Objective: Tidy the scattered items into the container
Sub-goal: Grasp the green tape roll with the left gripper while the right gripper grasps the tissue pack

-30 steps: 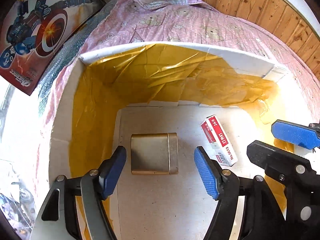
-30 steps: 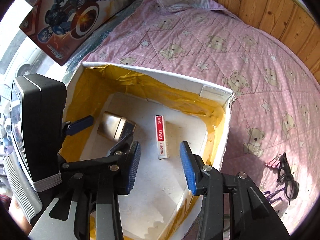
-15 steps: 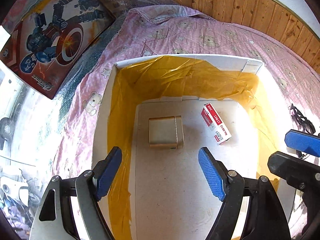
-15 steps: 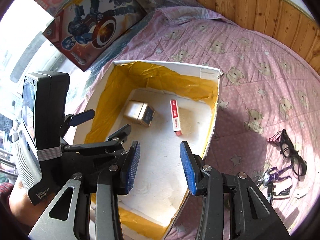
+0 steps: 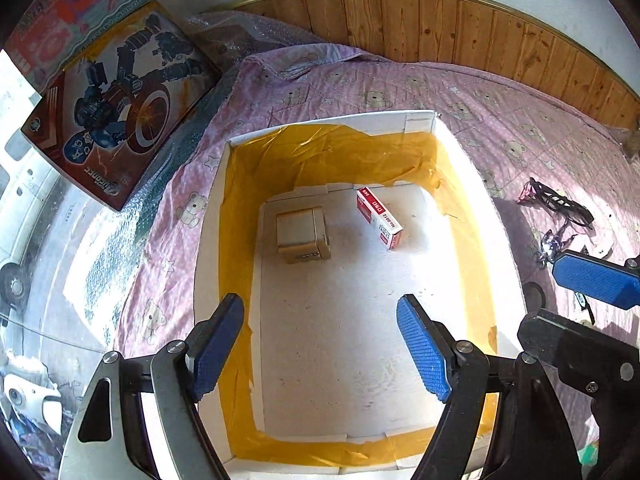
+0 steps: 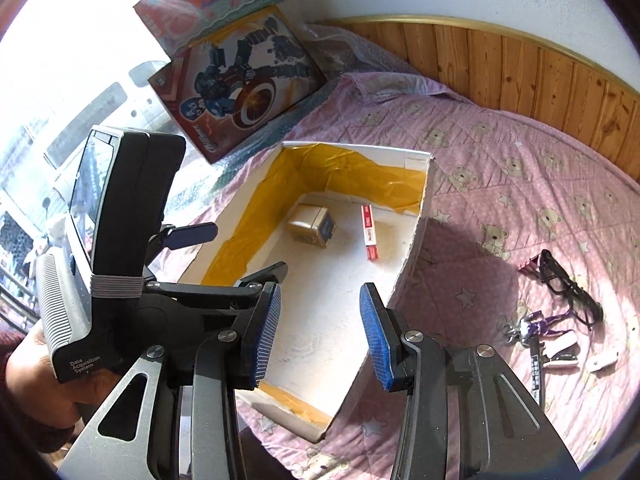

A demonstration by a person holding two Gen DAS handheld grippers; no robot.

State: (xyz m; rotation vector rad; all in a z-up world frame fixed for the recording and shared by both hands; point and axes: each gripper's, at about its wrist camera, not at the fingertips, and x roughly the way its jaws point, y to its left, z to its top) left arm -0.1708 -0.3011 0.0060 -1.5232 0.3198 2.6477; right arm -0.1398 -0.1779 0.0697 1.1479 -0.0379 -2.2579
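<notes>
The empty, open right claw (image 6: 320,332) was nearer the black plastic-framed glasses (image 6: 568,286), lying to its right.

The left gripper (image 5: 320,350) fills the bottom of the left wrist view, its blue-padded fingers (image 5: 420,354) spread wide with nothing between them. At the right edge of that frame one blue pad of the right gripper (image 5: 594,280) juts in. In the right wrist view the right gripper (image 6: 320,334) sits at lower centre, jaws apart and empty. At lower left a hand (image 6: 40,376), probably the person's left, grips the other tool's handle.
</notes>
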